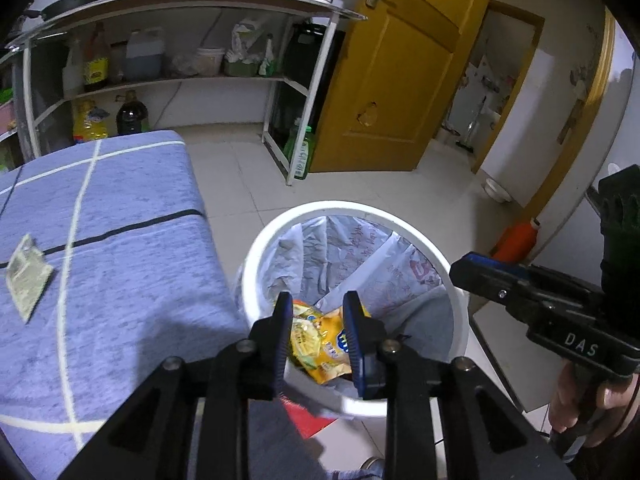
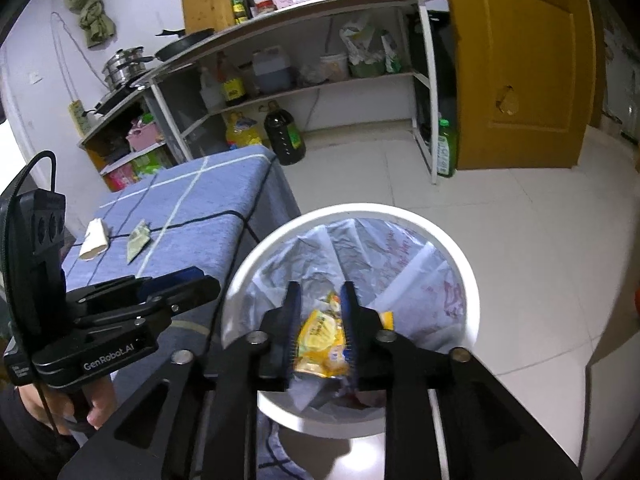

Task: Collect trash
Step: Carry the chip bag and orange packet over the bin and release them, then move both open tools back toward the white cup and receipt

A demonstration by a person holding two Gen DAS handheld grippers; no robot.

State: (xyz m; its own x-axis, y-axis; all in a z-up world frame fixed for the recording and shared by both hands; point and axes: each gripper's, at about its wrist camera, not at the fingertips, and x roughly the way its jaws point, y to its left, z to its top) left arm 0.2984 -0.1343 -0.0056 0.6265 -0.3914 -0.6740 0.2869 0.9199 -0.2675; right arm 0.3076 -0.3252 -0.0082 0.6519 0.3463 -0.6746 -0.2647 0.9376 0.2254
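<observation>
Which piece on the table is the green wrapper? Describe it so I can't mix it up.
On the blue checked table left of the white bin, two scraps lie near the black stripe. The wrapper is the flat, green, pointed one, nearer the bin; its neighbour is a white paper roll.

- White round bin (image 1: 460,300) lined with a pale translucent bag (image 1: 340,256) printed with faded red writing.
- Yellow snack wrappers (image 1: 320,340) with a small blue logo, lying in the bin.
- Blue cloth on the surface (image 1: 132,248), crossed by white and black lines.
- Pale green wrapper (image 1: 26,276) on the cloth.
- Black left claw (image 1: 318,336) and right claw (image 2: 320,328), blue pads.
- Mustard-yellow door (image 1: 384,80), white floor tiles (image 1: 240,176).
</observation>
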